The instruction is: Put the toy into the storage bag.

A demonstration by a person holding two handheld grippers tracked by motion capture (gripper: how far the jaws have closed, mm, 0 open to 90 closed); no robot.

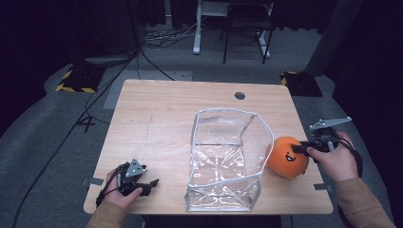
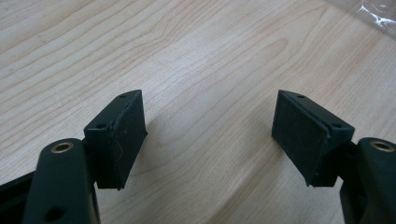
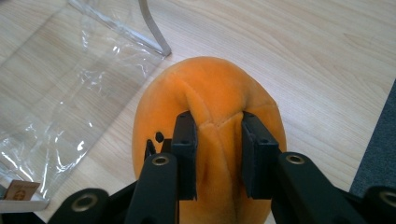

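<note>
pinching the orange plush [image 3: 205,93] beside the clear bag [image 1: 223,161], right gripper [image 3: 218,140] clamped; left gripper [image 2: 210,135] open.

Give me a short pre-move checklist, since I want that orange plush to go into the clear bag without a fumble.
1. Right gripper pinches a fold of the orange plush: ok.
2. Pinch deep enough to hold a lift: cannot tell.
3. Clear bag stands open at the top, right beside the plush: ok.
4. Left gripper open over the bare table, not steadying the bag: not ok.
5. Bag stiff enough to stay open by itself: cannot tell.
</note>
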